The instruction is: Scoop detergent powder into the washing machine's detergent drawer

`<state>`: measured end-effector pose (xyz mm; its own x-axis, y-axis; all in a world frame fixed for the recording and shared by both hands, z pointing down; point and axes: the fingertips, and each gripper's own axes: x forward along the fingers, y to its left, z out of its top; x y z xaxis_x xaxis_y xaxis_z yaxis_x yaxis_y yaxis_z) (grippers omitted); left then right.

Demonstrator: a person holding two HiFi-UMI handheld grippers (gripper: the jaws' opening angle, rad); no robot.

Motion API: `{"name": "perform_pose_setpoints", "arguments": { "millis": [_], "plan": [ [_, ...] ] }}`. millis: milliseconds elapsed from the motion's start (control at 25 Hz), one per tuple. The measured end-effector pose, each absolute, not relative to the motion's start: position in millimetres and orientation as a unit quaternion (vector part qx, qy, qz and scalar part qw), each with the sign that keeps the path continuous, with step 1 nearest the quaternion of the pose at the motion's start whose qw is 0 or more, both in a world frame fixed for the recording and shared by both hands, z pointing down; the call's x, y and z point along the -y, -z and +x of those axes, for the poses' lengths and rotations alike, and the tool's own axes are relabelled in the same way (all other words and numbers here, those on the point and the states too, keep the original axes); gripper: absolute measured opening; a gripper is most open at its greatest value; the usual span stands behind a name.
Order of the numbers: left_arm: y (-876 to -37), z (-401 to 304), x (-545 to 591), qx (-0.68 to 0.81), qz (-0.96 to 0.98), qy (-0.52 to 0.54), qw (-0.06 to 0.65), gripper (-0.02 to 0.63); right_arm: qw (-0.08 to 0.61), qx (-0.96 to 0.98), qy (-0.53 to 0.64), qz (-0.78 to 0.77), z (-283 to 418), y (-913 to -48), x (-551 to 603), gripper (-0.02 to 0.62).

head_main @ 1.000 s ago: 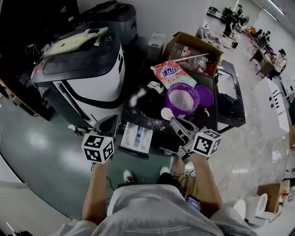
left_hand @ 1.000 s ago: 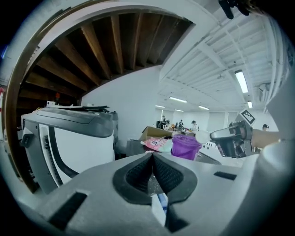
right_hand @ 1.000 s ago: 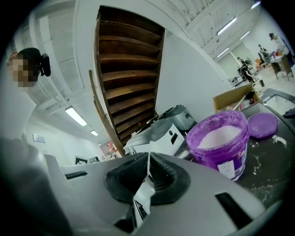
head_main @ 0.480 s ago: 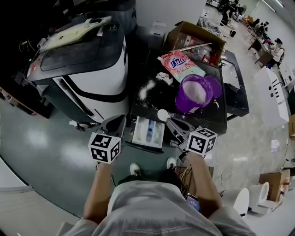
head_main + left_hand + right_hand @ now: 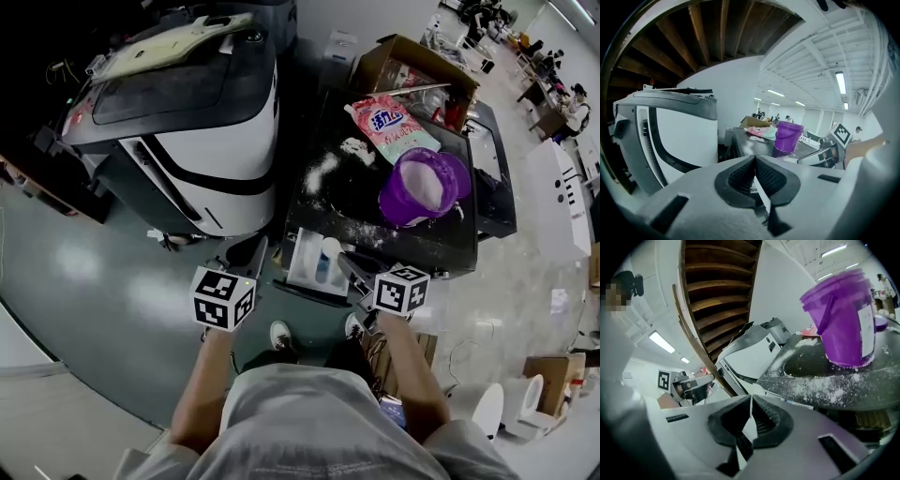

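Note:
The white detergent drawer (image 5: 307, 265) sticks out below the front edge of the black table (image 5: 349, 208). My right gripper (image 5: 345, 260) is shut on the handle of a white scoop (image 5: 330, 247), whose bowl hangs over the drawer's right part. In the right gripper view only the thin white handle (image 5: 748, 424) shows between the pads of the right gripper (image 5: 750, 408). A purple bucket (image 5: 419, 187) holding white powder stands on the table, with a pink detergent bag (image 5: 392, 127) behind it. My left gripper (image 5: 258, 246) is shut and empty, just left of the drawer. In its own view the left gripper (image 5: 754, 164) shows its pads pressed together.
The white and black washing machine (image 5: 216, 141) stands left of the table. Spilled powder (image 5: 319, 173) lies over the tabletop. A cardboard box (image 5: 412, 70) sits behind the bag. A white cabinet (image 5: 553, 216) stands at the right. The person's shoes (image 5: 279, 335) are below the drawer.
The right gripper has carried the scoop from the table beside the bucket down to over the drawer. The left gripper has edged towards the drawer's left side.

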<state>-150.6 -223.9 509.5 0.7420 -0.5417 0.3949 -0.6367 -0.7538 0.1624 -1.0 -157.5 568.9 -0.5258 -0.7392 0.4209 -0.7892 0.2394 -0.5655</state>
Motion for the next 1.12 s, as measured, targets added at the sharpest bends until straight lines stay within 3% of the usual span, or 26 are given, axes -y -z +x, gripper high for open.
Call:
{"name": "perform_pose_setpoints", "arguments": {
  "millis": [440, 1120],
  "plan": [
    [-528, -167, 217, 0.324, 0.916, -0.180, 0.156, 0.009, 0.119, 0.799, -0.377, 0.454, -34, -613, 155, 0.012],
    [-535, -177, 223, 0.336, 0.910, -0.184, 0.160, 0.009, 0.351, 0.830, -0.218, 0.374, -64, -655, 149, 0.012]
  ]
}}
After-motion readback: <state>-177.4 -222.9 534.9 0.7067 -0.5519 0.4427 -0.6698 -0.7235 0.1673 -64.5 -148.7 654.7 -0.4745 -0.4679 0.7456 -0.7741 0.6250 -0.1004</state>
